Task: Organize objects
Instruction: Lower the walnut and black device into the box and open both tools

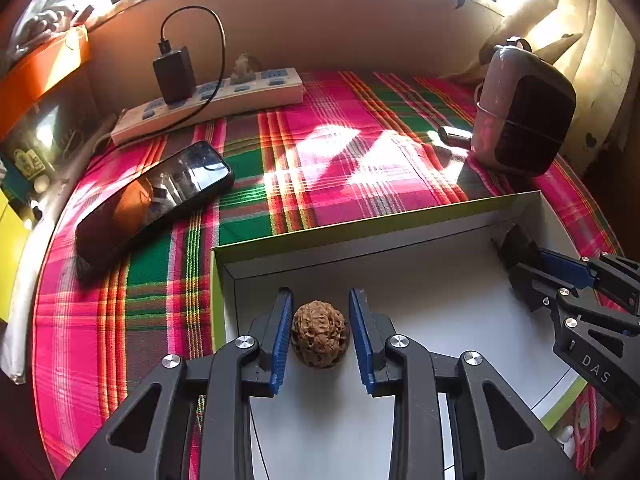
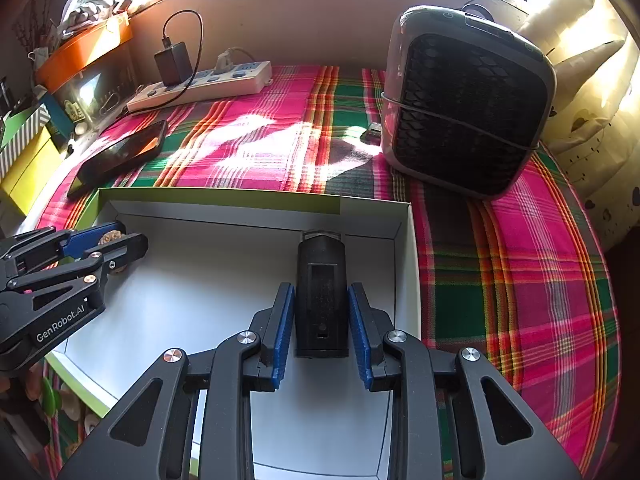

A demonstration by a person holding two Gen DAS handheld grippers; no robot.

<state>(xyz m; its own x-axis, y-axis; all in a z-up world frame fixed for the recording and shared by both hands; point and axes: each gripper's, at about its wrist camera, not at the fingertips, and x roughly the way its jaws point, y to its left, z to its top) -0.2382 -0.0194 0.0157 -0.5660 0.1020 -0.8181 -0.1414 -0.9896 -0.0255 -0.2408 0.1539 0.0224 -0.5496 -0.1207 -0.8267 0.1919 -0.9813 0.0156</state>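
Note:
A shallow white box with a green rim [image 1: 360,232] [image 2: 256,200] lies on the plaid cloth. A brown walnut [image 1: 319,334] rests on the box floor between the blue pads of my left gripper [image 1: 320,304], which is open with small gaps on both sides. My right gripper [image 2: 321,300] is over the box's right part, its pads against a black rectangular device [image 2: 321,292] that lies on the floor. In the left wrist view the right gripper [image 1: 532,264] shows at the box's far right corner. In the right wrist view the left gripper [image 2: 120,240] shows with the walnut [image 2: 110,237].
A black phone [image 1: 152,200] lies left of the box. A white power strip [image 1: 208,100] with a black charger [image 1: 174,74] runs along the back wall. A small dark fan heater [image 2: 468,108] stands at the right, with a small dark item [image 2: 372,132] beside it. Orange and yellow boxes stand at far left.

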